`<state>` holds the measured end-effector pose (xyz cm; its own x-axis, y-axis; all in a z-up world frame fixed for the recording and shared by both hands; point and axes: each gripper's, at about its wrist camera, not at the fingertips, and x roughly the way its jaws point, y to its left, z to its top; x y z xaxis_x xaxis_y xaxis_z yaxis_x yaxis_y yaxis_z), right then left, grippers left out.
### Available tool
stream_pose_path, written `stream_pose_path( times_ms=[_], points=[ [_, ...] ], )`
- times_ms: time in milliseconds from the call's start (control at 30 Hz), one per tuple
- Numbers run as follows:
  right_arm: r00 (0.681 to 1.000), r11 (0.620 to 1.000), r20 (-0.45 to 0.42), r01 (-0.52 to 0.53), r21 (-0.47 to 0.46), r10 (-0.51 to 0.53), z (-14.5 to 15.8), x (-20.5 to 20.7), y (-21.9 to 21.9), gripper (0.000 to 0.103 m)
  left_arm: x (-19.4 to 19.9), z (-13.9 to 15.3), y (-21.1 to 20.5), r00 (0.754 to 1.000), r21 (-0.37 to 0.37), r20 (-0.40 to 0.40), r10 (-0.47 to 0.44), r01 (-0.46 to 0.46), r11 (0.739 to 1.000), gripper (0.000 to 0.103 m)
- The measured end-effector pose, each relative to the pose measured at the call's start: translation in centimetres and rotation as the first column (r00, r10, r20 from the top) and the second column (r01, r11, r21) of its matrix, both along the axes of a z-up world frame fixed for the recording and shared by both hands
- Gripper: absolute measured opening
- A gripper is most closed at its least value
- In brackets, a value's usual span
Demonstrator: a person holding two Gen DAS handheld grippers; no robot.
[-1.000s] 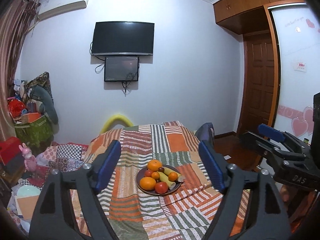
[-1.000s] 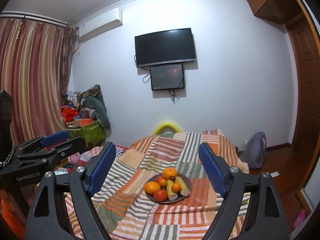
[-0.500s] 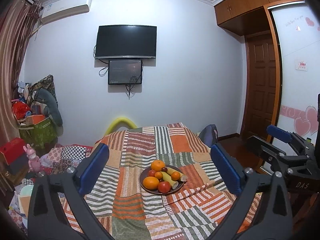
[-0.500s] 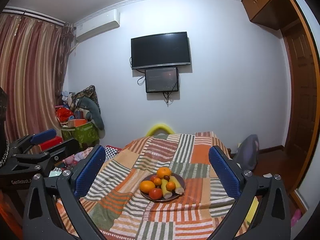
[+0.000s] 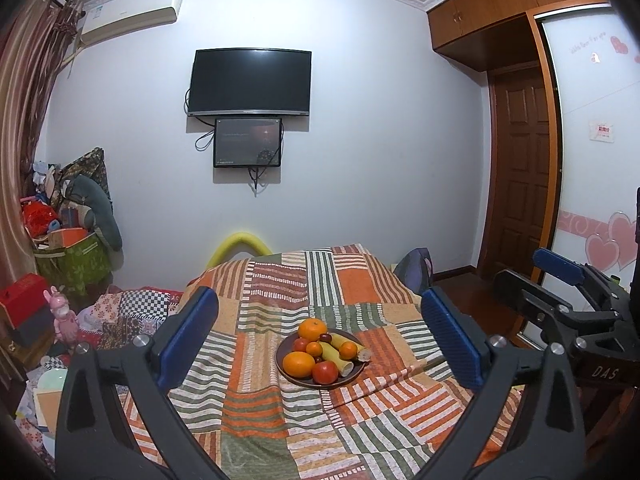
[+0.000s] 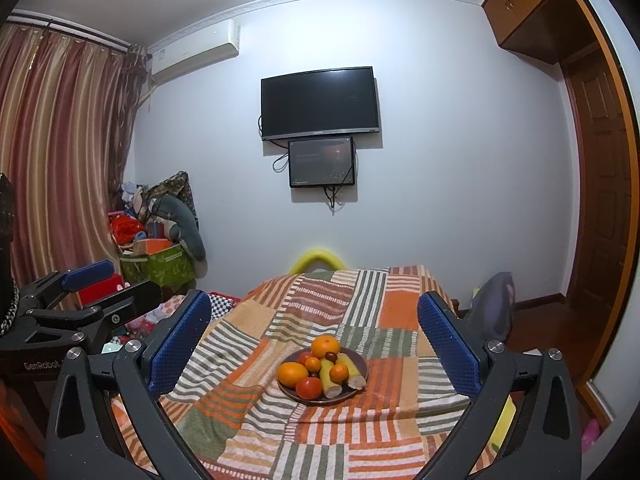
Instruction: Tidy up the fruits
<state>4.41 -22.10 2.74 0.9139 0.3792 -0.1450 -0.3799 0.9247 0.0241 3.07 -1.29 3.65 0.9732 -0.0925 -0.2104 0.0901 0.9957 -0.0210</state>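
Left tool [image 5: 320, 332]: both blue-padded fingers [image 5: 188, 336] spread wide apart, gripping nothing, held above the near part of the cloth-covered surface [image 5: 280, 420]. Right tool [image 6: 314, 338]: fingers [image 6: 448, 344] likewise wide apart, nothing between them, held at similar height. In the left wrist view the right tool appears at the right edge; in the right wrist view the left tool appears at the left edge. The two are side by side and apart.

Task items: a dark round plate [image 5: 344, 379] sits on the patchwork cloth, roughly mid-surface, ahead of both tools and touched by neither. On the plate:
- a large orange [image 5: 313, 329] at the far rim;
- a second large orange [image 5: 298, 364] at the near left;
- a red tomato-like fruit [image 5: 325, 372] at the near rim, touching that orange;
- two small oranges [image 5: 314, 349], one central, one to the right;
- a peeled-end yellow banana [image 5: 335, 356] and another elongated yellow piece [image 5: 356, 350] lying side by side across the right half;
- small dark red fruits [image 5: 326, 337] beside the far orange; kind cannot be determined.

All fruit is piled together, pieces touching.

Surroundings: a wall-mounted television [image 5: 250, 82] with a smaller screen [image 5: 247, 142] below it, an air conditioner [image 5: 132, 14] upper left, striped curtains [image 6: 52, 152], a wooden door [image 5: 522, 176], and a heap of bags and toys [image 5: 68, 232] in the left corner.
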Motion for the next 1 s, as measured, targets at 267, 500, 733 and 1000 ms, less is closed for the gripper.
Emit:
stream_pose_path(
  times_ms=[267,500,733,1000],
  points=[
    [1.0,1.0,-0.001,-0.002,0.007,0.002,0.03,0.0,-0.26,0.103,0.04,0.12,-0.05,1.0,-0.001,-0.004,-0.001,0.001,1.0,0.103],
    [1.0,1.0,0.003,0.0,0.006,0.0,0.25,-0.2,-0.26,0.103,0.08,0.23,-0.06,1.0,-0.002,-0.003,0.001,-0.001,1.0,0.103],
    [1.0,1.0,0.004,0.006,0.001,-0.006,0.28,-0.15,-0.14,0.103,0.19,0.2,-0.08,1.0,-0.006,-0.008,-0.003,0.003,1.0,0.103],
    [1.0,1.0,0.005,0.012,-0.002,-0.012,0.15,-0.06,-0.06,0.103,0.14,0.16,-0.02,1.0,-0.007,-0.009,-0.004,0.004,1.0,0.103]
  ],
)
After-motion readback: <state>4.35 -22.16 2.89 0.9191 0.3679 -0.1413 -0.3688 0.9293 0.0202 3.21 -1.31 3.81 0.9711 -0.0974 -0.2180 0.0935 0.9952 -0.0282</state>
